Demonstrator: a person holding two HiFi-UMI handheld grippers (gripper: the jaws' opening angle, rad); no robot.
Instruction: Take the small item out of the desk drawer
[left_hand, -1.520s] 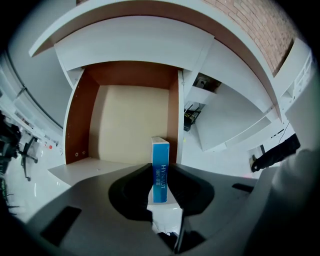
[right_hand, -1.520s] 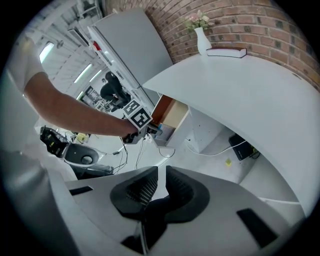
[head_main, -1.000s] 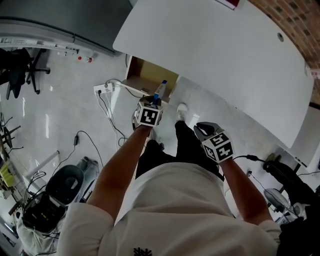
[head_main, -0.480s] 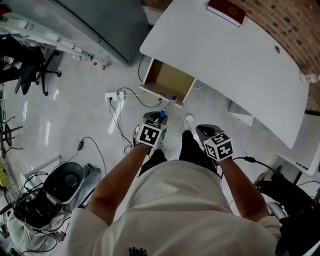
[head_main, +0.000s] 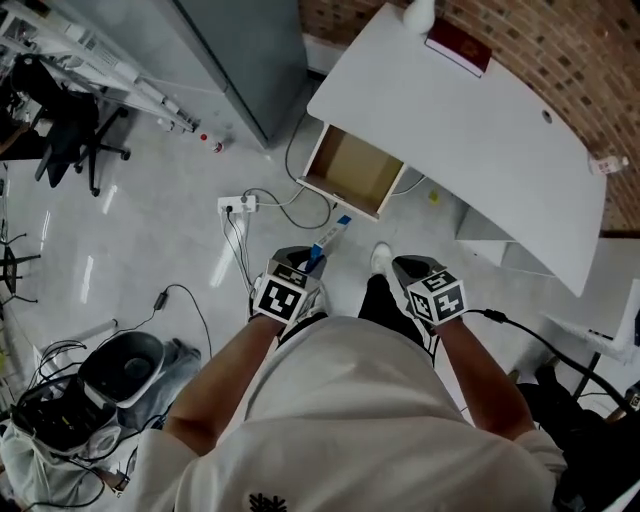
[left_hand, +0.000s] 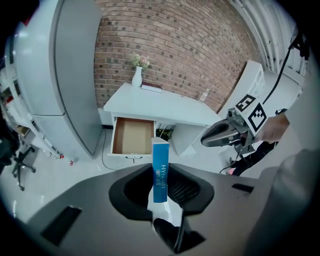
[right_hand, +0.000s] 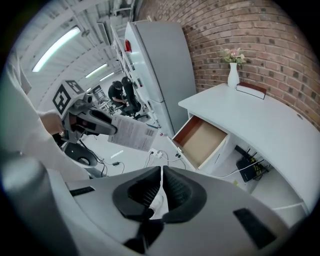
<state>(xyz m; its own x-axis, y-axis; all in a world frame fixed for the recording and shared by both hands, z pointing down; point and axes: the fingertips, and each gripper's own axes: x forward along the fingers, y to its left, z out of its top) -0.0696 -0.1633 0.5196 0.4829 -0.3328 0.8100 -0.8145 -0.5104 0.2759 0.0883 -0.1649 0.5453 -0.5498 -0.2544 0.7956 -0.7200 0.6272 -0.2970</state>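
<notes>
A slim blue and white box (head_main: 331, 237) sticks out of my left gripper (head_main: 304, 264), which is shut on its lower end. In the left gripper view the box (left_hand: 160, 167) stands upright between the pads of the left gripper (left_hand: 161, 189). The right gripper view shows the box (right_hand: 132, 133) from the side, its printed white face toward the camera. The desk drawer (head_main: 352, 170) stands pulled out, its brown inside bare, well ahead of both grippers. My right gripper (head_main: 413, 270) hangs beside the left one, shut with nothing in it; its pads (right_hand: 172, 186) meet.
The white curved desk (head_main: 480, 130) carries a red book (head_main: 458, 45) and a white vase (head_main: 420, 12). A power strip with cables (head_main: 238, 205) lies on the floor. A grey cabinet (head_main: 230, 50) stands left of the desk; a black chair (head_main: 70, 140) and bags (head_main: 100, 380) at far left.
The desk and open drawer have drawn away toward the top of the head view as the person stepped back. Both grippers came nearer the body, the left still holding the box.
</notes>
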